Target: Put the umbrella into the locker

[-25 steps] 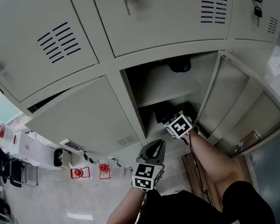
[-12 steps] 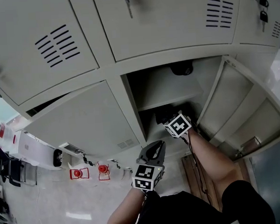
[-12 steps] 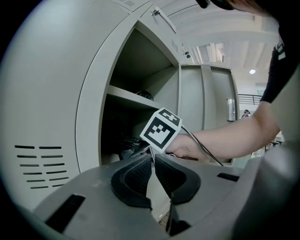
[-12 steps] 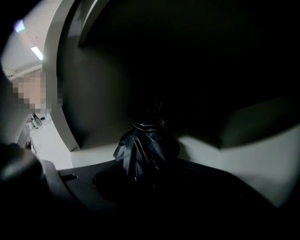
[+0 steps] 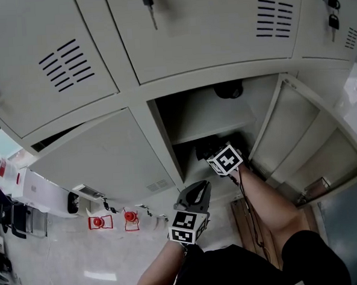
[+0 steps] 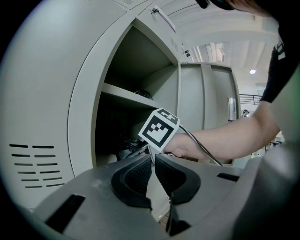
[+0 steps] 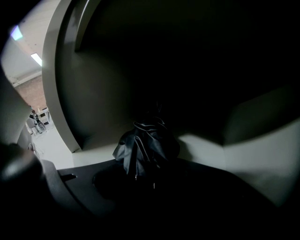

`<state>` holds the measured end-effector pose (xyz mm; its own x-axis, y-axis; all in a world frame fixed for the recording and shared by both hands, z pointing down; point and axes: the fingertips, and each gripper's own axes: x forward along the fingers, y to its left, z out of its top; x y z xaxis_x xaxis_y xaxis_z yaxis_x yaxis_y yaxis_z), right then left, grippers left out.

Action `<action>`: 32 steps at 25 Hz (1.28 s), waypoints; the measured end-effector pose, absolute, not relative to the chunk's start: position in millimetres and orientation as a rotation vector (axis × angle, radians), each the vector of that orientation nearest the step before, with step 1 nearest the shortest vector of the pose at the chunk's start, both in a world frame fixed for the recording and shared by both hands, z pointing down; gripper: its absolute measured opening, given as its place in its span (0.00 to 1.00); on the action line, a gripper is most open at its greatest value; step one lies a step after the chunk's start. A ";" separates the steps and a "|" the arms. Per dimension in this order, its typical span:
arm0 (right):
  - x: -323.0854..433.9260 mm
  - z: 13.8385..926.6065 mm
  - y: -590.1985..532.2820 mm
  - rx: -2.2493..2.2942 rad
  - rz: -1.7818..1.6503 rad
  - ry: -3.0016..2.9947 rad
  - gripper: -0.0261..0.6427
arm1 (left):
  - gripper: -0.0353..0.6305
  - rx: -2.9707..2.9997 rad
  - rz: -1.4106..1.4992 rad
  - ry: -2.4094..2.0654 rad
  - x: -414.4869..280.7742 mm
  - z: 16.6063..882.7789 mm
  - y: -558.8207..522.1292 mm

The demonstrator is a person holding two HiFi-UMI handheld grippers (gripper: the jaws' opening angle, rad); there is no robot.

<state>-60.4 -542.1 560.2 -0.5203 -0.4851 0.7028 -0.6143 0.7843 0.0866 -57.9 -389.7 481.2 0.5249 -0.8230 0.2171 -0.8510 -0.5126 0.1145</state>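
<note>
Low inside the open locker, under its shelf, the right gripper reaches in at the end of the right arm. Its jaws are opening, and the folded black umbrella sits between them, its bundle against the pads. The pale locker floor lies just behind it, and the rest of the compartment is dark. To the right, the locker door stands swung out. The left gripper hangs outside the locker, just left of the right arm, and points nearly level toward the opening. Its jaws are together at the tips with nothing between them. A key hangs from the closed door above.
</note>
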 end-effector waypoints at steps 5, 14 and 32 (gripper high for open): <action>-58.6 558.9 -545.0 0.837 0.215 -2.226 0.43 | 0.10 2.552 0.203 -1.420 -54.7 482.9 -390.5; -53.4 558.5 -547.3 0.891 0.187 -2.230 0.49 | 0.10 2.559 0.194 -1.422 -50.7 479.8 -389.6; -49.8 537.9 -538.4 0.976 0.033 -2.233 0.53 | 0.10 2.574 0.209 -1.447 -50.6 474.8 -374.3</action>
